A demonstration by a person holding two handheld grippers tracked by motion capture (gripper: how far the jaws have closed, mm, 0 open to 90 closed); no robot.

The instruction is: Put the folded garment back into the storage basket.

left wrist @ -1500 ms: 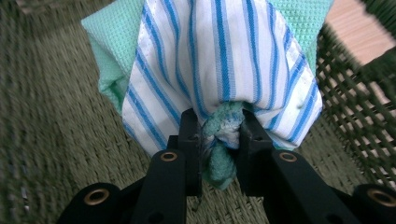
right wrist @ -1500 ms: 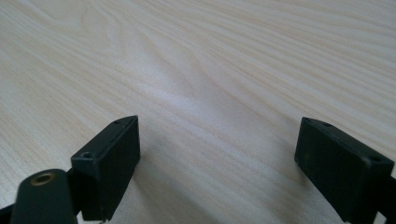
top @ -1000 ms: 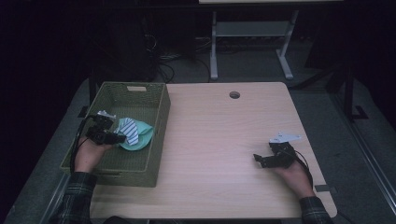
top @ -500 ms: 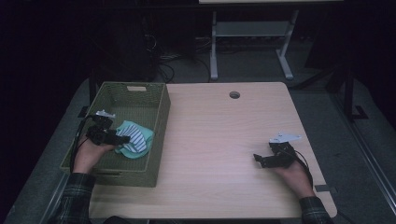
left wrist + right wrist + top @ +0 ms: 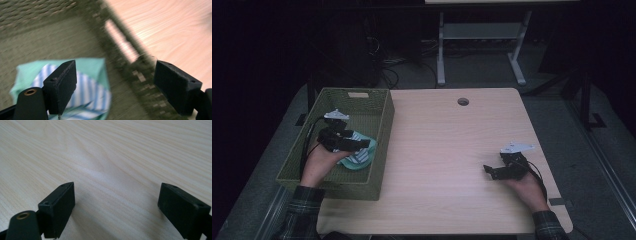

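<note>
Over basket (image 5: 377,120) | left gripper (image 5: 362,145) just opened, cloth (image 5: 87,82) free | right gripper (image 5: 488,171) apart

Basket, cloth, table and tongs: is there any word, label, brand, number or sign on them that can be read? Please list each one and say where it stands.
None can be read.
Basket: a pale tag on its far wall, too small to tell if it bears text.
Cloth: stripes, no text.
Table: bare wood, no text.
Left tongs and right tongs: no marks.
</note>
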